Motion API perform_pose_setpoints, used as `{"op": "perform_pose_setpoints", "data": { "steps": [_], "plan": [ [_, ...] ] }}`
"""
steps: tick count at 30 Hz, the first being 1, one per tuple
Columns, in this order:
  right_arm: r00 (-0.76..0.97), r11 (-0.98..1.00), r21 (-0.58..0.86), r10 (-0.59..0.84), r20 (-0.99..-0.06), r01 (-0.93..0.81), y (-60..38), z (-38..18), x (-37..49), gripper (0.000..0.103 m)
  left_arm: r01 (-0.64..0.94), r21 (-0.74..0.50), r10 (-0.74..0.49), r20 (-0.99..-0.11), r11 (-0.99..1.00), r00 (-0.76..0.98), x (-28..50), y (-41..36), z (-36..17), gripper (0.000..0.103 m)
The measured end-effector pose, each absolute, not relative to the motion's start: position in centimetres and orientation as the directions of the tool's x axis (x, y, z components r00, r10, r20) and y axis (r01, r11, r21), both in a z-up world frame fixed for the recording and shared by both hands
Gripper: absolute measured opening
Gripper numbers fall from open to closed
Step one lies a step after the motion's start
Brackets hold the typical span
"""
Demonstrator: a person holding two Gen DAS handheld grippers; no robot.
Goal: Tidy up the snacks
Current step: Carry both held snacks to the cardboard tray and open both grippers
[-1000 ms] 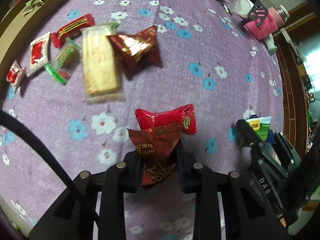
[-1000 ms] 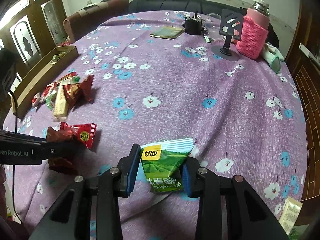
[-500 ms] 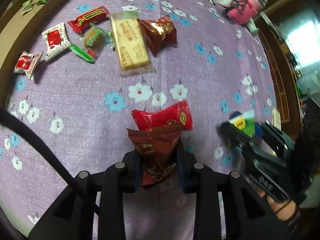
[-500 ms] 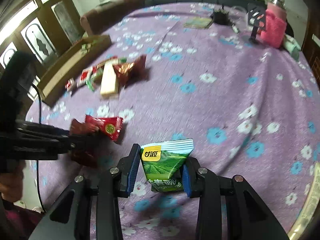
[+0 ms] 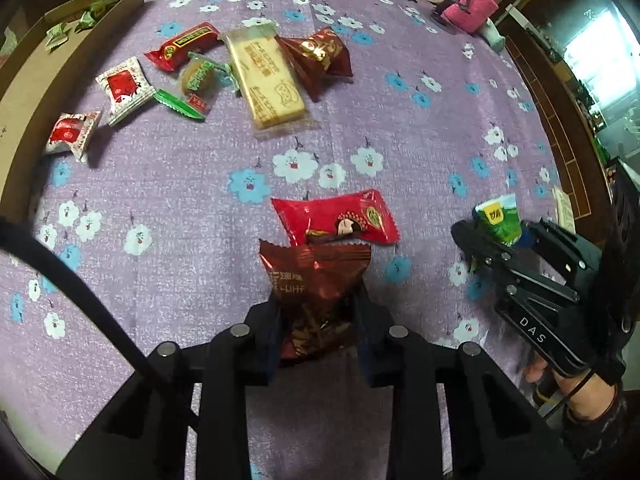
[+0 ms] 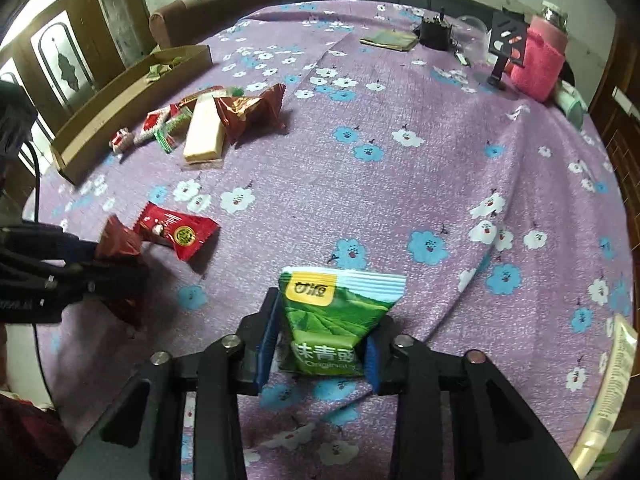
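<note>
My left gripper (image 5: 318,312) is shut on a dark red snack packet (image 5: 314,292) and holds it above the purple flowered tablecloth (image 5: 180,208). A bright red packet (image 5: 334,218) lies just ahead of it. My right gripper (image 6: 320,338) is shut on a green snack packet (image 6: 334,316); it also shows at the right of the left wrist view (image 5: 498,220). A pile of snacks lies farther off: a long beige biscuit pack (image 5: 266,78), a dark red foil packet (image 5: 320,58), several small red and green ones (image 5: 124,88).
A long cardboard box (image 5: 36,64) with a few green sweets runs along the table's left edge. A pink-sleeved bottle (image 6: 544,56), a black phone stand (image 6: 506,46) and a dark notebook (image 6: 390,40) stand at the far side.
Both grippers have moved, each still holding its packet. The snack pile and the cardboard box sit closer and more central in both views than a second ago.
</note>
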State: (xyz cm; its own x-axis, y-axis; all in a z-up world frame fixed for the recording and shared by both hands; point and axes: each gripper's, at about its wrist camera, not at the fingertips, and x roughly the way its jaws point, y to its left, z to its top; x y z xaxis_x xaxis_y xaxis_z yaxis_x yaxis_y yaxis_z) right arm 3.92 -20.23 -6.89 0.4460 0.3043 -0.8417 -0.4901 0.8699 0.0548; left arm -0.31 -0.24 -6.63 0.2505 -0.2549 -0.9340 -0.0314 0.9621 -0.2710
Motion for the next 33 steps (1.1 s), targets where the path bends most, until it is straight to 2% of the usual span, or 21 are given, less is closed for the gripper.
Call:
{"op": "perform_pose_setpoints", "data": {
  "steps": [4,12,17,23,33],
  "plan": [
    [0.444,0.870,0.067,0.313,-0.840,-0.488,-20.4,-6.5,3.5,0.028,-0.026,-0.263,-0.248,-0.934,0.964,0.258,-0.5,-0.1,-6.4,0.030],
    [0.413,0.836,0.093,0.360,-0.837,-0.541,-18.3,-5.2,1.5,0.028,0.005,-0.331,-0.318,-0.902,0.944,0.292,-2.4,2.3,-4.8,0.030],
    [0.355,0.792,0.125,0.401,-0.845,-0.597,-15.1,-5.3,0.5,0.028,-0.011,-0.263,-0.246,-0.915,0.965,0.321,-3.8,4.0,-4.7,0.031],
    [0.303,0.730,0.152,0.450,-0.840,-0.666,-10.6,-4.5,0.4,0.028,-0.051,-0.254,-0.223,-0.917,0.966,0.332,-4.9,6.9,-4.9,0.031],
    [0.269,0.619,0.142,0.522,-0.809,-0.773,-0.4,-1.6,3.3,0.028,-0.137,-0.258,-0.179,-0.888,0.956,0.423,-3.7,14.5,-2.0,0.031]
  ]
}}
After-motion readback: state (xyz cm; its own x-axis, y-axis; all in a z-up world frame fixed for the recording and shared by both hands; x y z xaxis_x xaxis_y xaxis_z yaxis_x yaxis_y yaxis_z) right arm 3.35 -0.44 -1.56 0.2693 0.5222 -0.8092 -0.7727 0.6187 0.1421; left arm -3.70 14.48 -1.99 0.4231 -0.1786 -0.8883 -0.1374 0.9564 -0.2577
